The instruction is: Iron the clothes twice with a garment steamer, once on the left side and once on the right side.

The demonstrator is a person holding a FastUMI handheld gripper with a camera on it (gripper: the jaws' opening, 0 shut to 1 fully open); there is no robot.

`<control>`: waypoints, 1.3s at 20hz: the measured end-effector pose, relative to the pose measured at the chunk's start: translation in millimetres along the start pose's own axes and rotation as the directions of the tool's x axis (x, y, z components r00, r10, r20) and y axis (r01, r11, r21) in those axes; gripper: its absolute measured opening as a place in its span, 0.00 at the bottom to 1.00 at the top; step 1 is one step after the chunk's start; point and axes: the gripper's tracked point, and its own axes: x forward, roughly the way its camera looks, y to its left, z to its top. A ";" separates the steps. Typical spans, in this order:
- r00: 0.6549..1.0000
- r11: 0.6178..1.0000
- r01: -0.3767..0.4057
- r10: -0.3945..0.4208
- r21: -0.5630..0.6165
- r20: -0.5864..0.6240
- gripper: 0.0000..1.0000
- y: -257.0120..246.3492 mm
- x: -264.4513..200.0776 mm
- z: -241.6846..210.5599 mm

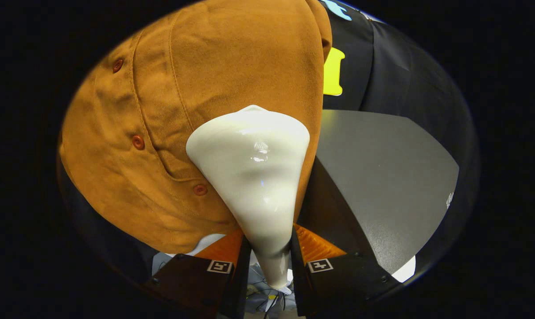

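While gripper [269,252] pinches white steamer [254,177] neck, steamer head hides part of brown shirt [183,110]; contact unclear.

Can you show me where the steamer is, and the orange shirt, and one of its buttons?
steamer [254,177]: gripper view, on its glossy white head, held between the gripper [269,248] fingers.
orange shirt [232,57]: gripper view, on its cloth above the steamer.
button [138,142]: gripper view, on its middle.

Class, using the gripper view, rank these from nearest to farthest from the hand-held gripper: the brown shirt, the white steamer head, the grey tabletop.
1. White steamer head: clamped between the fingers of the hand-held gripper, flaring out ahead of them.
2. Brown shirt: just beyond the steamer head, which sits against it, hanging ahead and to the left.
3. Grey tabletop: farthest, past the shirt's right edge.
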 end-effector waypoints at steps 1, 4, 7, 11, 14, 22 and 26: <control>1.000 1.000 0.000 0.000 0.004 0.002 0.47 -1.2 -4.5 0.8; 0.998 1.000 0.010 -0.011 0.019 0.068 0.47 -4.9 -27.4 20.4; 0.981 0.999 0.012 -0.017 0.030 0.194 0.47 -5.5 -67.2 55.7; 0.930 1.000 -0.001 -0.006 0.020 0.369 0.47 5.6 -128.1 99.7; 0.890 1.000 -0.028 0.032 -0.014 0.454 0.47 35.5 -156.4 116.9; 0.834 0.987 -0.121 0.157 -0.102 0.529 0.46 99.2 -185.7 132.3; 0.822 0.973 -0.183 0.229 -0.140 0.522 0.46 128.2 -189.5 129.1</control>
